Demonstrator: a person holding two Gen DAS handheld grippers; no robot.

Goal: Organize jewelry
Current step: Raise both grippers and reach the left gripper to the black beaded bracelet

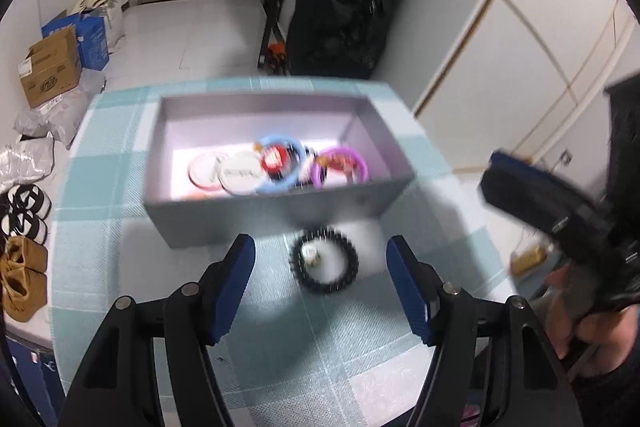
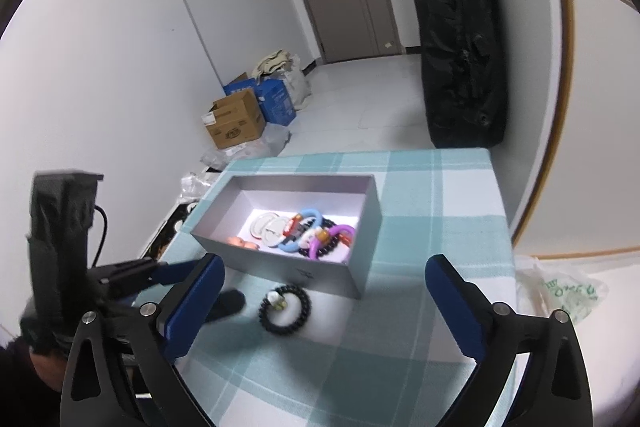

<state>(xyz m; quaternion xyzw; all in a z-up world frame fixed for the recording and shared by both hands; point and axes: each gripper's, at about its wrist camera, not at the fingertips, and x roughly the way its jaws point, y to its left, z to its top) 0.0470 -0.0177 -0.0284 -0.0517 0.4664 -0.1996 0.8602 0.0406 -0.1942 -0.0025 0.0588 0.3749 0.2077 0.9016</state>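
A black beaded bracelet (image 1: 324,263) (image 2: 285,309) with a small pale charm lies on the teal checked tablecloth (image 1: 112,239), just in front of an open grey box (image 1: 276,215) (image 2: 280,263). Inside the box lie a blue ring (image 1: 280,163), a purple ring (image 1: 340,167), white round pieces (image 1: 228,171) and dark beads. My left gripper (image 1: 320,247) is open and empty, its blue pads either side of the black bracelet and short of it. My right gripper (image 2: 325,263) stands wide open and empty above the same bracelet. It shows blurred at the right of the left wrist view.
The table's edges fall away left and right. On the floor to the left are cardboard boxes (image 2: 236,123), plastic wrap and shoes (image 1: 24,267). A tall black bag (image 2: 460,47) leans on the far wall. A plastic bag (image 2: 568,291) lies at the right.
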